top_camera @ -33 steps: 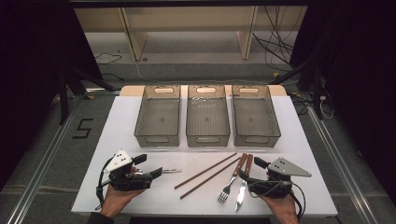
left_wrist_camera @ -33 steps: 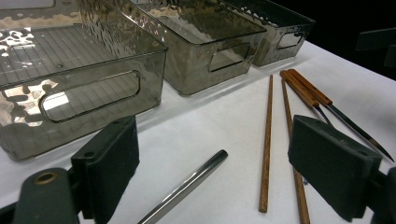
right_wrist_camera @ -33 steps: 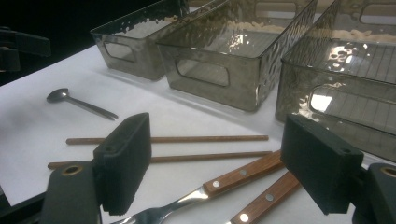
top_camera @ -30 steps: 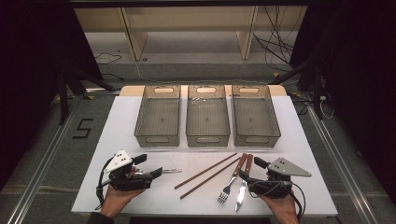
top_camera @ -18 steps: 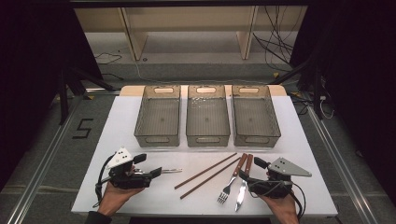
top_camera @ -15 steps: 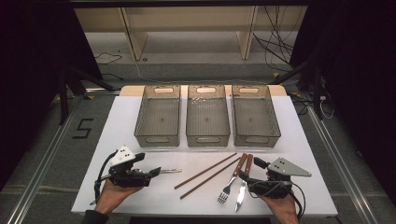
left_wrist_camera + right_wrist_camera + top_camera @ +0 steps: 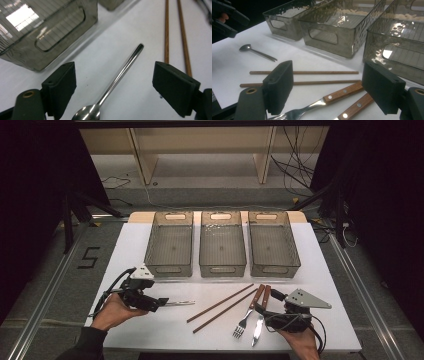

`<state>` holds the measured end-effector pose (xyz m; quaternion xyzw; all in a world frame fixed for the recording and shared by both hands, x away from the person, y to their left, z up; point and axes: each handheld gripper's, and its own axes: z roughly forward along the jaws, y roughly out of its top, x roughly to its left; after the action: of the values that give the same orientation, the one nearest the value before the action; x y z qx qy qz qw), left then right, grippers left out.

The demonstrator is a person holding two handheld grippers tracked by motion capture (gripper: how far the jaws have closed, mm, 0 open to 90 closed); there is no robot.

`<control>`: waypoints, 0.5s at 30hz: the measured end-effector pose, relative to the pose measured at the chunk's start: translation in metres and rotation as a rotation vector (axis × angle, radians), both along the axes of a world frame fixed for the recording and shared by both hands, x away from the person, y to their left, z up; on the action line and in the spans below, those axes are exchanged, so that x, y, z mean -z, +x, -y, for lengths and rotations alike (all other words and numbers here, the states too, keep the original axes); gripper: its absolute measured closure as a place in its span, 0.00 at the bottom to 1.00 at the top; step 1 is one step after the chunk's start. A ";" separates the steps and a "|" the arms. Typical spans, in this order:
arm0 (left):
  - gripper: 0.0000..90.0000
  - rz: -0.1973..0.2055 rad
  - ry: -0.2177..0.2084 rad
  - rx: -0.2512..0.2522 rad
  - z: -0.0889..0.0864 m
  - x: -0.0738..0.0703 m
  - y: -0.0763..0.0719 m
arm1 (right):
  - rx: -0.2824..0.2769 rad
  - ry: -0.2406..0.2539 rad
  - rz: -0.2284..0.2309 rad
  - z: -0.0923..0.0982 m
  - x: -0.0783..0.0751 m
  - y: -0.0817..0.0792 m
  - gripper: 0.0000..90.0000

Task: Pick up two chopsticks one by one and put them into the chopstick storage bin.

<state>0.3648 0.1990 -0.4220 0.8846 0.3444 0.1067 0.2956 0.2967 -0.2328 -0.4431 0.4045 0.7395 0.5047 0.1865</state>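
Left tongs (image 7: 159, 303) sat low over the white surface (image 7: 150, 330) at its near left, jaws spread wide and holding nothing. In the left gripper view the spoon (image 7: 117, 82) lay flat on the surface between the two jaws, bowl toward the camera, handle tip pointing away; neither jaw touched it. From the high view the spoon (image 7: 179, 303) lay just in front of the left tongs, handle aimed toward the chopsticks (image 7: 220, 309). Right tongs (image 7: 272, 296) rested at the near right, jaws also wide and empty. In the right gripper view the wooden-handled fork (image 7: 329, 98) ran between the jaws on the surface, with the knife handle (image 7: 355, 106) just beside it, and the two chopsticks (image 7: 304, 77) lay parallel beyond them. Fork (image 7: 247, 314) and knife (image 7: 260, 318) lay side by side just left of the right tongs in the high view. Three clear bins (image 7: 222, 269) stood in a row across the far half of the surface, well apart from the cutlery, nothing visible inside.
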 end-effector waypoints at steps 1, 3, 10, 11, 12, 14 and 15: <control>0.21 -0.007 0.017 0.010 0.002 0.001 0.001 | 0.000 -0.001 0.001 0.000 0.000 0.000 0.29; 0.21 -0.018 0.039 0.019 0.005 0.002 0.003 | -0.001 -0.001 0.000 0.000 0.000 0.000 0.29; 0.22 -0.028 0.062 0.041 0.014 0.003 0.008 | -0.003 -0.001 -0.002 0.001 0.000 0.000 0.29; 0.23 -0.028 0.060 0.053 0.016 0.002 0.008 | -0.004 -0.001 -0.002 0.001 0.000 0.000 0.29; 0.23 -0.030 0.059 0.061 0.019 0.001 0.007 | -0.003 -0.001 -0.001 0.001 0.000 0.000 0.29; 0.23 -0.036 0.064 0.076 0.025 0.001 0.007 | -0.003 -0.002 -0.002 0.000 0.000 0.000 0.29; 0.23 -0.043 0.068 0.083 0.028 0.002 0.007 | -0.003 -0.001 -0.002 0.000 0.000 0.000 0.29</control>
<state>0.3720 0.1711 -0.4238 0.9097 0.3101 0.0871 0.2620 0.2965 -0.2328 -0.4429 0.4036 0.7407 0.5041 0.1853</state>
